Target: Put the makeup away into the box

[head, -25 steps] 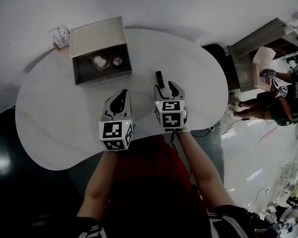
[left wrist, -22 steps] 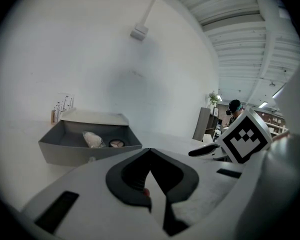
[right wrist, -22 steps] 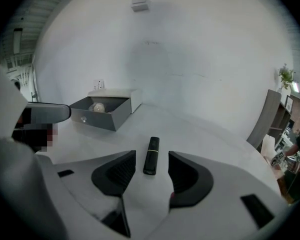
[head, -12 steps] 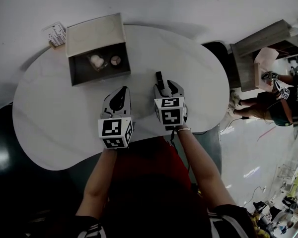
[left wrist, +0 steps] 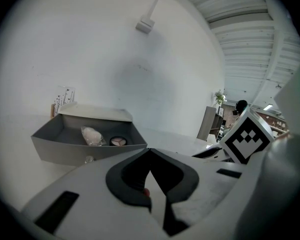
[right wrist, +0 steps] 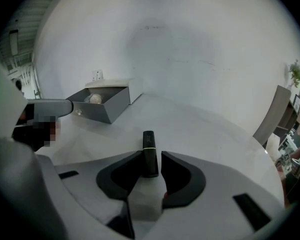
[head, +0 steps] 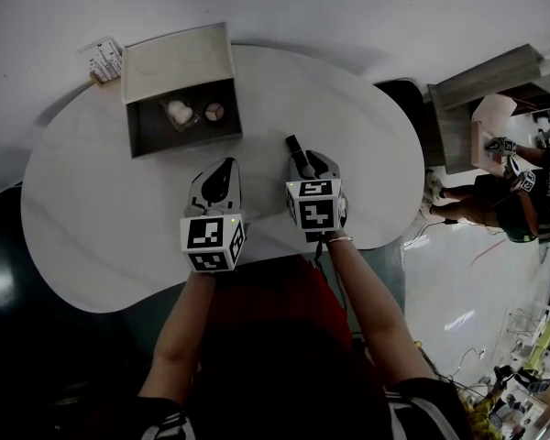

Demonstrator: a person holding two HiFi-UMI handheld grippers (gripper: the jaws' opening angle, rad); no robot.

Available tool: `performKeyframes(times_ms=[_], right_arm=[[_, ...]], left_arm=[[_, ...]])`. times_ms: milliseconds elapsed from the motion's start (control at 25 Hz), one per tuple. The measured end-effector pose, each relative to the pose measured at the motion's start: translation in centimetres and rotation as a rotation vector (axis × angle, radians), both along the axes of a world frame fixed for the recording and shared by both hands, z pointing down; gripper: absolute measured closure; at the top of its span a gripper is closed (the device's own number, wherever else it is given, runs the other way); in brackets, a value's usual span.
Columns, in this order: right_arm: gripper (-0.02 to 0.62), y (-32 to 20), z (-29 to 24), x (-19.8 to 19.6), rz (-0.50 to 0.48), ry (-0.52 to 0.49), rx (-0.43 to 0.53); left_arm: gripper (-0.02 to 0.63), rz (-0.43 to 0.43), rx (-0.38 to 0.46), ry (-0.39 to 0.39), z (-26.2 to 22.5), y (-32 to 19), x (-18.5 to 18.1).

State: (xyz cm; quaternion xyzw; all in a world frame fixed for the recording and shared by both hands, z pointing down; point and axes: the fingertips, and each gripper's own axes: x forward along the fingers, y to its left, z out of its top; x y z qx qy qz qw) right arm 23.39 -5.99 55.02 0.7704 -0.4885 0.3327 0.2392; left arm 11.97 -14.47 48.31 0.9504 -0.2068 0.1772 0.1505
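Closing around the black lipstick (head: 294, 144), the right gripper's (head: 304, 159) fingers have just been narrowing. In the head view it lies on the white worktop (head: 101, 218), well apart from the open grey box (head: 156, 128).

In the left gripper view, the left gripper's (left wrist: 150, 151) fingers are pressed together, empty.

In the right gripper view, the tube lies between the fingers with a sliver of gap on one side.

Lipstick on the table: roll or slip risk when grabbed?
Probably rigid: the lipstick looks like a straight hard tube. Lying on its side on the smooth table, it may roll or skid if nudged. Slim, so likely light.
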Motion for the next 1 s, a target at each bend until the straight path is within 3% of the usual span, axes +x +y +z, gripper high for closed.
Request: performKeyframes(times_ms=[360,1000], right_arm=[[0.486,-0.1,0.3,0.0,-0.063,0.021,-0.035],[0.49,-0.6,-2.4,-0.6,-0.1,0.029,0.038]], left_arm=[[0.584,-0.02,-0.002,-0.001,0.2,-0.3,-0.2],[0.584,-0.081,0.028,0.016,-1.2,-0.6,-2.4]])
